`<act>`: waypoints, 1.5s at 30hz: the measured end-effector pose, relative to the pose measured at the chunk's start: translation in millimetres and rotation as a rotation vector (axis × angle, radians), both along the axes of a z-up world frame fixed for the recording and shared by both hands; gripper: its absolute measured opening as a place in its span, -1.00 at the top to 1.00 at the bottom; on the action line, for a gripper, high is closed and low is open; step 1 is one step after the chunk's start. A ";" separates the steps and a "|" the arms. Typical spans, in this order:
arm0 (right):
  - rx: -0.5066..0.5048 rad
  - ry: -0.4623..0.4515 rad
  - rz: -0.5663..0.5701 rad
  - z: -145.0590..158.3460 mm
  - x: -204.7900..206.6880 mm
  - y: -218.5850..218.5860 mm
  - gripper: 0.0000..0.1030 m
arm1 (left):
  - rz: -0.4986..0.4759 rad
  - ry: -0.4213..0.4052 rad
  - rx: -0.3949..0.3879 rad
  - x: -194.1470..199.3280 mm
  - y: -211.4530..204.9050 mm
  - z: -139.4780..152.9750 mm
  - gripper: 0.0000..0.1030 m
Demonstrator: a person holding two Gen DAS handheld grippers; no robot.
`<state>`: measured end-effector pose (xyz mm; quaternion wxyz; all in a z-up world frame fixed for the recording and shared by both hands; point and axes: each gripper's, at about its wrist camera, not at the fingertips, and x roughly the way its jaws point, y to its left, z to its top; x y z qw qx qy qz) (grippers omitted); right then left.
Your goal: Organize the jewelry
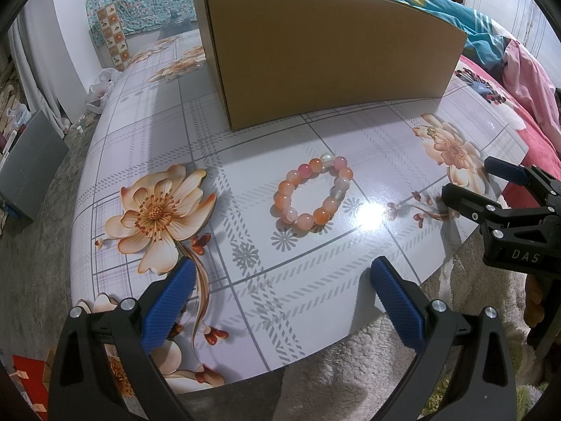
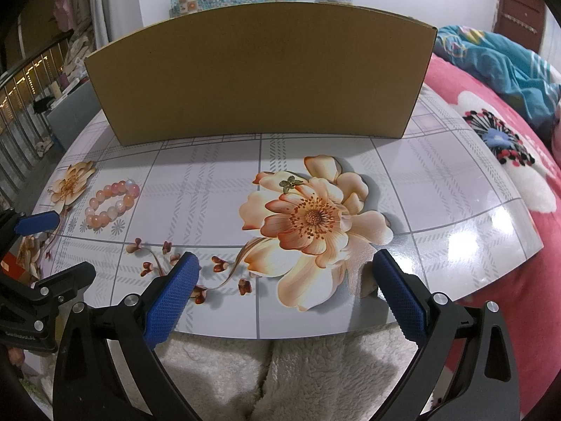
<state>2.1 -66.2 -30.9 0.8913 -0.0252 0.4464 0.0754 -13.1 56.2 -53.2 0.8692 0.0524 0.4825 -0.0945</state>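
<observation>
The cardboard box (image 1: pixel 333 56) is standing upright toward the far side of the table (image 1: pixel 245 161) and is serving as the reference landmark.

The bead bracelet (image 1: pixel 313 192), made of orange, pink and pale beads, is lying flat on the table in front of the box, nearer the box's left half, well apart from its front wall. Nothing is touching the bracelet.

The butterfly charm (image 2: pixel 290 184), small and brass-coloured, is lying on the printed flower in front of the box's right half, well apart from the bracelet. In the left wrist view it is showing only as a small glint on that flower.

The left gripper (image 1: pixel 282 301) is hovering over the near table edge, on the side of the bracelet away from the box. Its jaws are standing wide apart and are holding nothing.

The right gripper (image 2: pixel 285 296) is hovering over the near table edge in front of the box's right half, with the printed flower between it and the box. Its jaws are also standing wide apart and empty.
</observation>
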 end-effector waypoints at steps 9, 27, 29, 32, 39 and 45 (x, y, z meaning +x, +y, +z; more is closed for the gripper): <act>-0.001 0.001 0.000 0.1 0.7 -0.1 -0.84 | 0.000 0.001 0.000 0.2 0.1 0.0 -0.90; -0.004 0.008 -0.002 0.1 1.6 1.8 -0.84 | 0.000 0.018 0.003 0.4 0.8 -0.1 -0.90; -0.003 0.012 -0.002 0.2 1.6 0.3 -0.84 | 0.000 0.021 0.004 1.2 0.5 -0.1 -0.90; -0.005 0.017 -0.001 -1.4 2.2 2.2 -0.84 | 0.001 0.030 0.005 2.3 0.5 -0.1 -0.90; -0.007 0.023 -0.008 0.3 2.4 2.2 -0.84 | 0.001 0.030 0.005 1.2 0.9 -0.4 -0.90; -0.009 0.024 -0.007 -0.7 -0.7 -1.3 -0.84 | 0.002 0.031 0.006 1.7 0.6 -0.2 -0.90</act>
